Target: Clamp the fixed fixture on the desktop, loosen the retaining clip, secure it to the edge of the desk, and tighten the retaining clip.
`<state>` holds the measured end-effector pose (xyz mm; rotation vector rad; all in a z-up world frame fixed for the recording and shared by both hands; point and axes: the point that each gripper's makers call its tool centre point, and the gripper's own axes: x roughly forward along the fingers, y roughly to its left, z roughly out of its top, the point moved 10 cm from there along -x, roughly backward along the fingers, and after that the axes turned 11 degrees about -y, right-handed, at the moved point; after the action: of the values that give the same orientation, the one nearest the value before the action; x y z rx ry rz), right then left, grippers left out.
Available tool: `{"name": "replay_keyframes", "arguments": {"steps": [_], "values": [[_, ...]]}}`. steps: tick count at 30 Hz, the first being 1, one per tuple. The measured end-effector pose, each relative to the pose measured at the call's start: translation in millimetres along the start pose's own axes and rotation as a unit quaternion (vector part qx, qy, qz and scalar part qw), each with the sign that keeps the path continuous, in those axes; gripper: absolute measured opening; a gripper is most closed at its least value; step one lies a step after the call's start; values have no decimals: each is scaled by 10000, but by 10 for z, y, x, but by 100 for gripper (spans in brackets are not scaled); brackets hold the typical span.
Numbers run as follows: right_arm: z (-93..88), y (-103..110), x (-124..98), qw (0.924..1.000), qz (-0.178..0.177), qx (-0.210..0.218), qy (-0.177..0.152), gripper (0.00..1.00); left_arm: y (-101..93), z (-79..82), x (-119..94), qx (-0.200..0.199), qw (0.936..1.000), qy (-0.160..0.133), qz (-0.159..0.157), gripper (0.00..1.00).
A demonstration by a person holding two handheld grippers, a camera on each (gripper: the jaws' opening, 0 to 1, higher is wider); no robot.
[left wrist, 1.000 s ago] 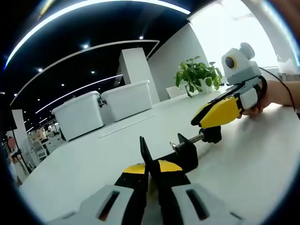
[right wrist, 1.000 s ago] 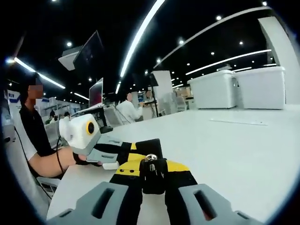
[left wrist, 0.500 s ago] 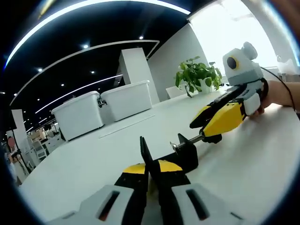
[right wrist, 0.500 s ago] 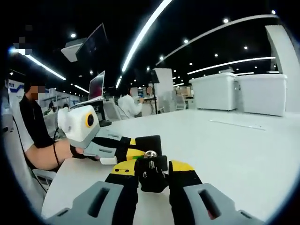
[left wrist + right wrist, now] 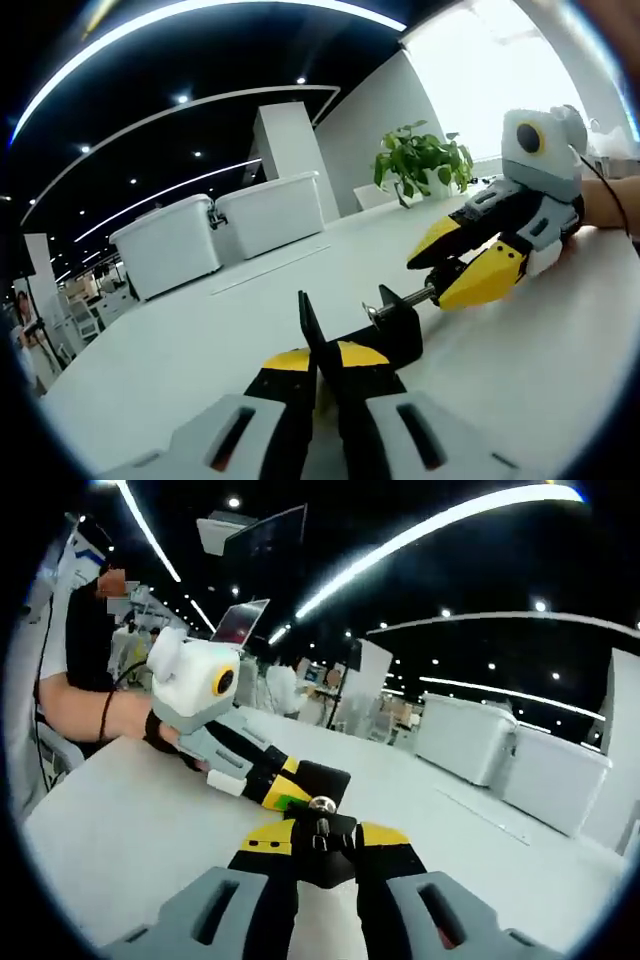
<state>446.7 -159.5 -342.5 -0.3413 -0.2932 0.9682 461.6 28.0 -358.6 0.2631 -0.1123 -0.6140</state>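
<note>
The black C-clamp fixture (image 5: 385, 335) sits on the white desk (image 5: 520, 370), in front of the two white storage bins (image 5: 215, 235). The left gripper (image 5: 318, 375) is pinched tight on its upright plate. The right gripper (image 5: 455, 275) closes its yellow jaws around the screw knob (image 5: 322, 835) at the far end of the clamp's threaded rod (image 5: 400, 298).

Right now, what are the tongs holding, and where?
Left tongs grip the black clamp by its body; right tongs close on its screw knob.

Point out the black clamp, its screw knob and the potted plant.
black clamp (image 5: 392, 335), left gripper view, on its C-shaped body.
screw knob (image 5: 322, 804), right gripper view, on its shiny end.
potted plant (image 5: 420, 160), left gripper view, on its leaves.
</note>
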Motion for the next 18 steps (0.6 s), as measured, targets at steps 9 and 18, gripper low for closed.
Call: {"name": "replay_keyframes", "arguments": {"steps": [9,18], "values": [[-1,-106,-17,9917,-352,1239,60,27,8,-14,25,2,10000,0,3,7],[-41,-268,-82,9424,-396,3317,148,24,9,-23,40,-1,10000,-2,3,7]]}}
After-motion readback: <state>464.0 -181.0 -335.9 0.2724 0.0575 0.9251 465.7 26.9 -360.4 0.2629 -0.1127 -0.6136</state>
